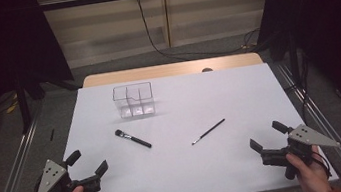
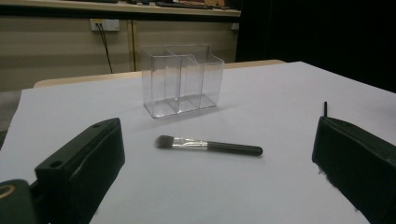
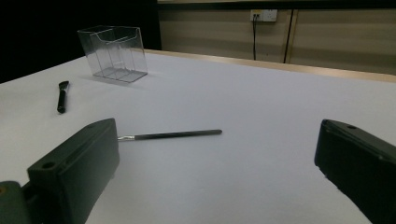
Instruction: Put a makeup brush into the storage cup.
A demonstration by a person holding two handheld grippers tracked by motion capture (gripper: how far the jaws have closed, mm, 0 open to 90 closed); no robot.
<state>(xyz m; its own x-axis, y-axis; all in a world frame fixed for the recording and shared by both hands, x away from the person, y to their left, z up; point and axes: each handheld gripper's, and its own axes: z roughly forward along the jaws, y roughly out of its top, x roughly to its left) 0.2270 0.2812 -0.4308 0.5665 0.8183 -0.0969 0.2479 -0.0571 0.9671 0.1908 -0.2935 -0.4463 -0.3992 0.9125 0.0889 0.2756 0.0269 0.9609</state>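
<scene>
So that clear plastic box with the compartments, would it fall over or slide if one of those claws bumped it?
Probably it would slide rather than hold its ground: the clear organizer looks thin-walled and empty, so likely light, and it stands on smooth white table cover. It seems wider than tall with a flat base, so a low nudge should shift it; a knock near the rim might tip it. Its glossy walls may be slippery to grip.

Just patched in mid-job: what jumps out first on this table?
A clear divided organizer stands empty toward the far left of the white table. Two brushes lie apart before it: a thick brush left, a thin brush right. The left gripper and right gripper wait open at the near corners.
</scene>
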